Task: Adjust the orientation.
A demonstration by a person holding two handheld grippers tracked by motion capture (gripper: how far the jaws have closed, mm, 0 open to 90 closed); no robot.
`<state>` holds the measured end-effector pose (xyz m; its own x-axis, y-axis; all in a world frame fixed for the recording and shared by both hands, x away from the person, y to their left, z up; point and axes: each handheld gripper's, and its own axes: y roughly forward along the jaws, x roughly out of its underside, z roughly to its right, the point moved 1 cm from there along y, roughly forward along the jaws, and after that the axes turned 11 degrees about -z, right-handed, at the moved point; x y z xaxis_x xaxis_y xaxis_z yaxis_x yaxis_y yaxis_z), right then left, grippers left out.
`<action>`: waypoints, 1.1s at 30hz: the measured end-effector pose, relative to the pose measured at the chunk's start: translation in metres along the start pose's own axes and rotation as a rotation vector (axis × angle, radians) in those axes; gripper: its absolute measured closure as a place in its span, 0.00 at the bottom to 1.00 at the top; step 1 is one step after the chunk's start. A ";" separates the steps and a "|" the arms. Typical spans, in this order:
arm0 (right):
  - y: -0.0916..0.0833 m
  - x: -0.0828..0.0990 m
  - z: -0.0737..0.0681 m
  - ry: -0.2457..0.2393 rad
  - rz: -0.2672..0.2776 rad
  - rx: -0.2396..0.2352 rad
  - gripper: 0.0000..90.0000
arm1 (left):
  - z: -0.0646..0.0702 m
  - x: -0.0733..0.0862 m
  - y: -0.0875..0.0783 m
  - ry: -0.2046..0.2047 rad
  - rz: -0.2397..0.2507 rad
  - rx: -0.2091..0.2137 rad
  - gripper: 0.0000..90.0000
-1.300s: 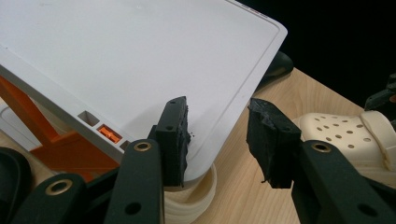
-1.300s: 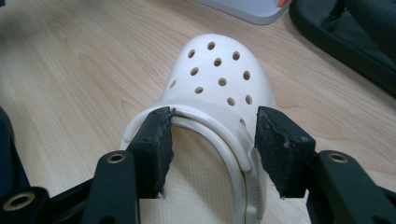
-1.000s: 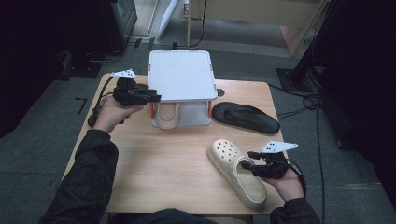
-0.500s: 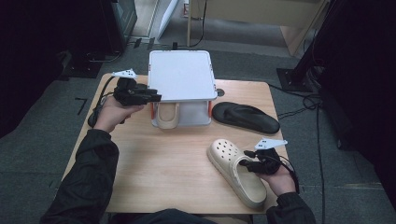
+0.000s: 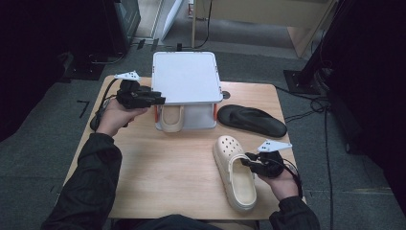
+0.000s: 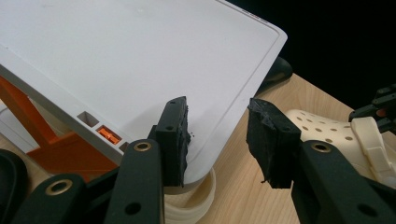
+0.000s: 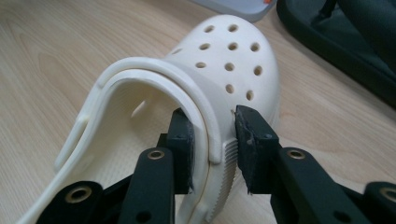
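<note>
A cream clog (image 5: 234, 172) lies on the wooden table (image 5: 172, 172) at the front right, toe pointing away. My right gripper (image 5: 247, 161) has just been closing on its right side wall. One pad (image 7: 182, 140) sits inside the shoe and the other presses the ribbed outside of the clog (image 7: 219, 60), shown close up in the right gripper view. A second cream clog (image 5: 171, 119) sits under the white shelf (image 5: 184, 76) of a small rack. My left gripper (image 5: 159, 99) hovers at the shelf's (image 6: 116, 60) near left corner, jaws (image 6: 217, 116) half apart with nothing pinched.
A black flip-flop (image 5: 252, 120) lies to the right of the rack. The rack has orange legs (image 6: 42, 135). A black cable (image 5: 103, 103) trails off the table's left edge. Bare tabletop stretches between the two hands.
My right gripper has slid a little left onto the clog and its jaws have drawn in around the side wall. The left hand has kept still.
</note>
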<state>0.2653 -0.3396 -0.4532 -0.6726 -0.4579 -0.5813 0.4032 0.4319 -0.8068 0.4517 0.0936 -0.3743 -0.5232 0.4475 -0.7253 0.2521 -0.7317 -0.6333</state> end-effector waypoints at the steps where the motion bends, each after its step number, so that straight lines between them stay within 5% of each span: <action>1: 0.001 -0.002 -0.001 0.002 0.007 -0.003 0.77 | 0.000 0.000 0.000 -0.001 0.001 0.000 0.66; 18: 0.000 -0.026 -0.016 0.000 0.072 0.044 0.84 | 0.000 0.000 0.000 0.003 0.001 -0.001 0.66; 33: 0.036 -0.065 -0.044 0.003 0.064 0.070 0.83 | 0.000 0.000 0.001 0.003 0.003 0.000 0.66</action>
<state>0.2960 -0.2601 -0.4393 -0.6461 -0.4289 -0.6314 0.4876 0.4045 -0.7737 0.4516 0.0931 -0.3748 -0.5204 0.4469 -0.7276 0.2531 -0.7331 -0.6312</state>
